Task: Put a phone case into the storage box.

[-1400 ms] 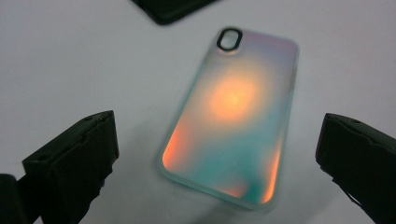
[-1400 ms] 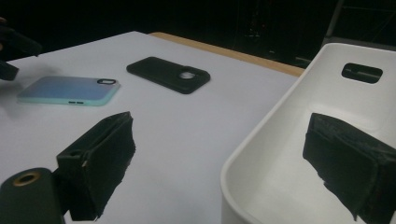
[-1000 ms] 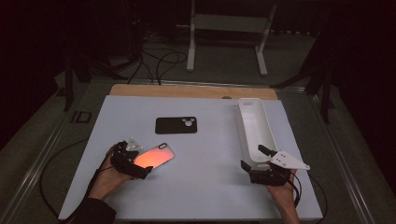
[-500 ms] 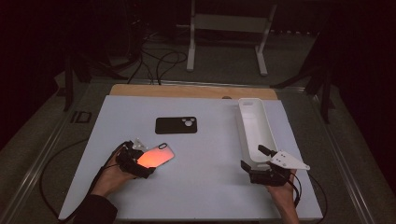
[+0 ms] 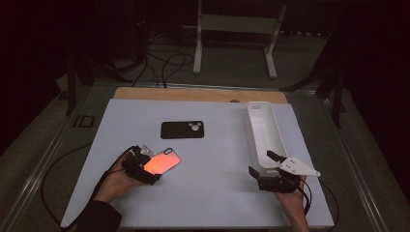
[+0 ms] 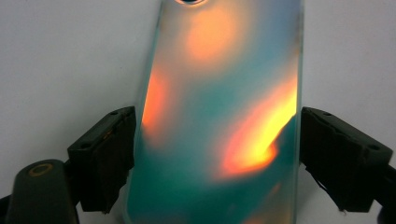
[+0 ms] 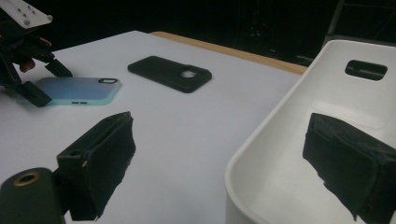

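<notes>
An iridescent phone case glowing orange lies flat on the white table, front left. My left gripper is open, its jaws standing wide on either side of the case's near end, close against its long edges. A black phone case lies behind it, near the middle. My right gripper is open at the near end of a long white tray. The tray's near wall sits between its jaws, one jaw over the table and one over the tray's inside.
The tray runs front to back along the table's right side and has a slot handle in its far end. A wooden strip borders the far edge. Cables and a white stand are on the dark floor beyond.
My left gripper has slid forward along the iridescent case, so more of the case now lies between its jaws. The right gripper has stayed put.
</notes>
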